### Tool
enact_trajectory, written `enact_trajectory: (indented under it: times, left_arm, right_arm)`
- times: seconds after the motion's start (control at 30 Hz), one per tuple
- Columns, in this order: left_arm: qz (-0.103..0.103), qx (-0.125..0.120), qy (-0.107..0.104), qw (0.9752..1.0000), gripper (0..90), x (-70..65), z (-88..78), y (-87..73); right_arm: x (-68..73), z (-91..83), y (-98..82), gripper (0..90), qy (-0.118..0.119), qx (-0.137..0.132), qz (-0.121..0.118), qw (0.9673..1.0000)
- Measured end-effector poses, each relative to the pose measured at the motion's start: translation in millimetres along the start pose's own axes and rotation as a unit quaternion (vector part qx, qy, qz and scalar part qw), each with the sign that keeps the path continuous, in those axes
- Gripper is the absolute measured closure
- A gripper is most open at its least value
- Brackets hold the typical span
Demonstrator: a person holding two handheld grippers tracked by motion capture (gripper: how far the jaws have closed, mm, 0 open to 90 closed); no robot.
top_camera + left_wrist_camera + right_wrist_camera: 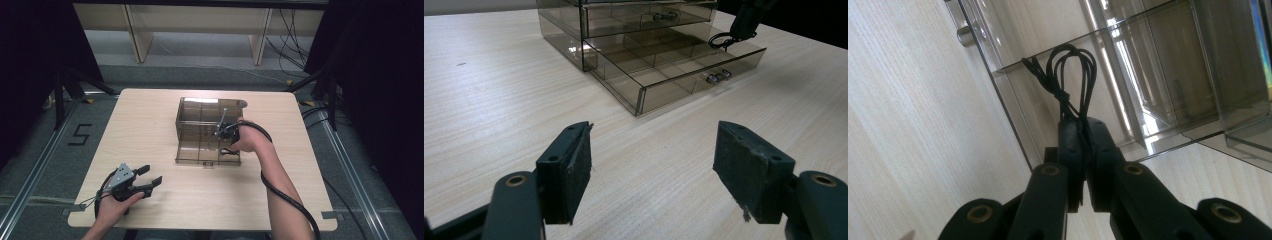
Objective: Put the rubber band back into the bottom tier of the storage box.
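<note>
One small bundle of black cord (1068,75), looped and knotted, was clamped between the closed jaws of the right gripper (1084,150); in the right gripper view the loops stood out past the jaw tips, just over the front corner of an open drawer. In the high view the same cord (227,151) hung at the right end of the pulled-out lower drawer (192,154) of a smoked transparent drawer cabinet (200,117), with the right gripper (229,132) above it and the right hand (250,141) reaching in from the cabinet's right side. The left gripper view showed the drawer (674,65) divided into several compartments, with a small metallic knob (718,76) on its front panel, the cord (722,41) at its far right corner, and a second, shut drawer (649,15) above it carrying its own knob. The cabinet stood near the middle of a light wood-grain table (150,125). The left gripper (150,176) rested well apart from the cabinet, near the front left corner of the table, held by the left hand (117,205); its jaws were spread wide with nothing between them, and the pads (751,167) showed bare table in the gap. A black cable (292,200) trailed along the right forearm.
</note>
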State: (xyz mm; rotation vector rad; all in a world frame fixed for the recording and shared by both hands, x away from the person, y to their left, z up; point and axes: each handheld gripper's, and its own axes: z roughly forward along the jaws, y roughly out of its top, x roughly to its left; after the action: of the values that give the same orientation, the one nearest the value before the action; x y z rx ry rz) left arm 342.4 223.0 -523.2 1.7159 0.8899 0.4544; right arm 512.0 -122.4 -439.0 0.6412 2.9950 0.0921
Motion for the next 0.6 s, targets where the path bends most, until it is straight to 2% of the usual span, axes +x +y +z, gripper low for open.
enact_trajectory:
  times: [0.07, 0.17, 0.2, 0.23, 0.27, 0.37, 0.47, 0.5, 0.57, 0.6]
  left_arm:
    - [0.0, 0.0, 0.0, 1.0, 31.0, 0.0, 0.0, 0.0]
    - [0.0, 0.0, 0.0, 1.0, 31.0, 0.1, 0.0, 0.0]
    - [0.0, 0.0, 0.0, 1.0, 31.0, 0.2, 0.0, 0.0]
    - [0.0, 0.0, 0.0, 1.0, 31.0, 0.2, 0.0, 0.0]
    - [-0.001, 0.001, 0.0, 1.0, 31.0, 0.1, 0.1, 0.0]
    - [0.0, 0.001, 0.0, 1.0, 31.0, 0.0, 0.1, 0.0]
    - [0.0, 0.001, 0.0, 1.0, 31.0, 0.1, 0.1, 0.0]
    - [0.0, 0.001, 0.0, 1.0, 31.0, 0.1, 0.1, 0.0]
    - [-0.001, 0.001, 0.0, 1.0, 31.1, 0.1, 0.1, 0.0]
    - [0.001, 0.001, -0.001, 1.0, 31.1, 0.3, 0.1, 0.1]
  right_arm:
    - [-0.8, 1.5, 0.2, 87.5, 0.004, 0.0, -0.007, 1.0]
    - [-0.9, 3.7, -1.1, 87.5, 0.003, 0.002, 0.0, 1.0]
    - [-1.6, 4.6, -1.2, 87.5, 0.006, 0.002, -0.007, 1.0]
    - [-0.6, 5.6, -1.9, 87.5, 0.005, 0.004, 0.002, 1.0]
    - [-2.3, 7.1, -2.4, 87.5, 0.01, 0.001, -0.007, 0.9999]
    - [-0.5, 9.1, -3.1, 87.5, 0.008, 0.008, 0.006, 0.9999]
    - [-1.2, 10.0, -3.1, 87.5, 0.008, 0.008, 0.004, 0.9999]
    - [-1.8, 10.4, -2.8, 87.4, 0.007, 0.007, -0.004, 0.9999]
    - [-0.5, 10.6, -2.7, 87.4, 0.007, 0.01, 0.003, 0.9999]
    - [-1.6, 11.8, -2.8, 87.3, 0.01, 0.005, -0.006, 0.9999]
